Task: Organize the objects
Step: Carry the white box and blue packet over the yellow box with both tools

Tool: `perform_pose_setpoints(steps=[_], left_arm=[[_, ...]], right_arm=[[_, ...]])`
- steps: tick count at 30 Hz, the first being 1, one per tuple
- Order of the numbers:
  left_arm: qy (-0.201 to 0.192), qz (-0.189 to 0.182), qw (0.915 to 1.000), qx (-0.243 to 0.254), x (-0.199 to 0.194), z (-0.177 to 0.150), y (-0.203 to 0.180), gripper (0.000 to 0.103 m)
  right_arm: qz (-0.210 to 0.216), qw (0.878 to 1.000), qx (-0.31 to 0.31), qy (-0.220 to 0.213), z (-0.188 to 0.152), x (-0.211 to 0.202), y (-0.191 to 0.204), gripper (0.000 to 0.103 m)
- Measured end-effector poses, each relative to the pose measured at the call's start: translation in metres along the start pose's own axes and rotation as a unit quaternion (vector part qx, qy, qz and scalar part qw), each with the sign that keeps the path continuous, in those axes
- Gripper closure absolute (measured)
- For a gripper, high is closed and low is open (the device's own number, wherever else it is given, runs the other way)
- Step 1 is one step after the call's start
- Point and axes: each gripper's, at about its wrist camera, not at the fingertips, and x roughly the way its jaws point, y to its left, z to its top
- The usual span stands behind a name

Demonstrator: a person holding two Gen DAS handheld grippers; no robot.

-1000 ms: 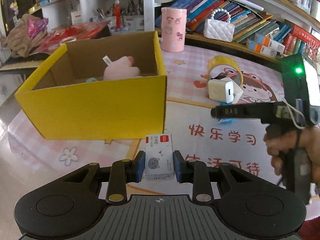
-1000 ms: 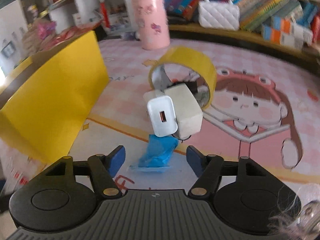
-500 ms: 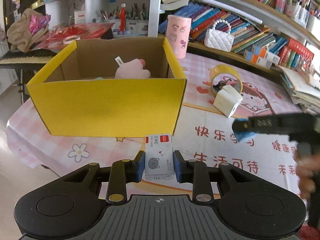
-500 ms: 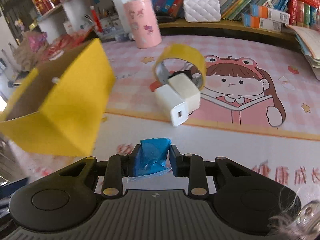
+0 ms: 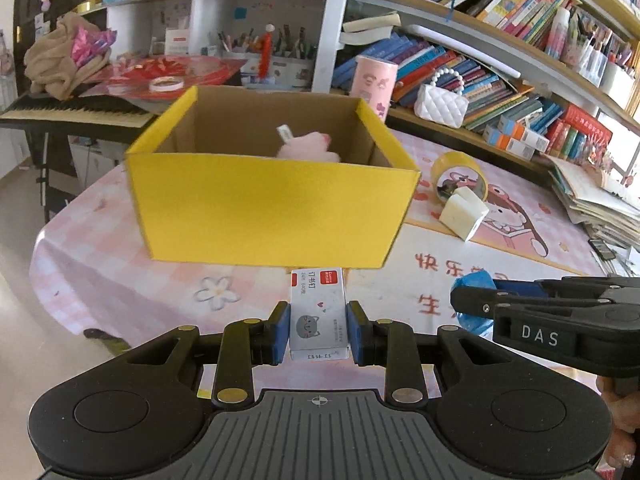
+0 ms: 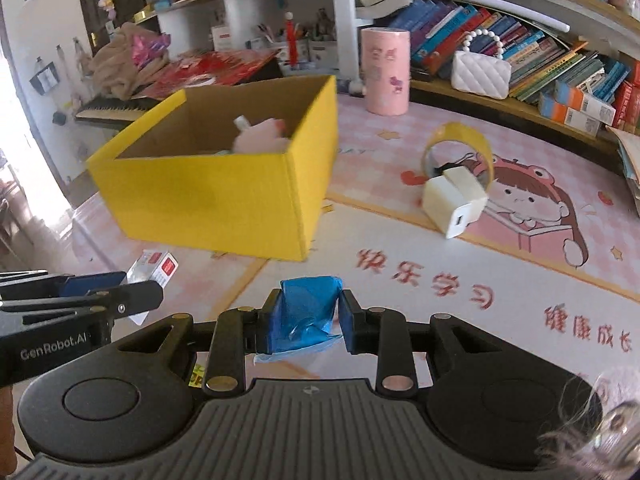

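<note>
My left gripper [image 5: 318, 330] is shut on a small white staple box [image 5: 318, 312] with a red label and a cat face, held above the table in front of the yellow cardboard box [image 5: 272, 220]. My right gripper [image 6: 306, 318] is shut on a crumpled blue packet [image 6: 308, 312]; it also shows at the right of the left wrist view [image 5: 472, 300]. The yellow box [image 6: 224, 204] is open on top and holds a pink plush toy [image 5: 308, 150]. The staple box also shows in the right wrist view [image 6: 154, 270].
A white charger block [image 6: 454, 204] and a yellow tape roll [image 6: 458, 152] lie right of the box on the pink printed tablecloth [image 6: 480, 280]. A pink cylinder [image 6: 385, 76], a white quilted purse [image 6: 480, 76] and bookshelves stand behind. A keyboard [image 5: 76, 112] is at far left.
My right gripper closed on the blue packet and lifted it off the table, moving back and left. Both grippers rose and pulled back; the yellow box now looks farther and lower.
</note>
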Motion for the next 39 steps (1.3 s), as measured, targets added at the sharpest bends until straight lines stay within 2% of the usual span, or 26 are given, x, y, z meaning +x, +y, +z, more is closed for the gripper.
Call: perform_pose_setpoints(steps=[17,27,34,39], left_arm=[[-0.021,-0.001,0.9997,0.013,-0.048,-0.017,0.066,0.075],[-0.047,0.001,0.9987,0.016,-0.063,-0.013,0.088,0.075],[-0.062,-0.003,0.998,0.007,-0.064,-0.001,0.096,0.075],[-0.084,-0.017,0.9963,0.005,-0.056,0.024,0.091,0.075]], right_arm=[[0.0,1.0,0.003,-0.016,-0.025,-0.017,0.086,0.076],[0.002,0.999,-0.006,-0.031,-0.021,-0.019,0.118,0.076],[-0.002,0.999,-0.018,-0.036,-0.01,-0.016,0.126,0.076],[-0.019,0.997,-0.031,-0.063,0.009,-0.019,0.121,0.076]])
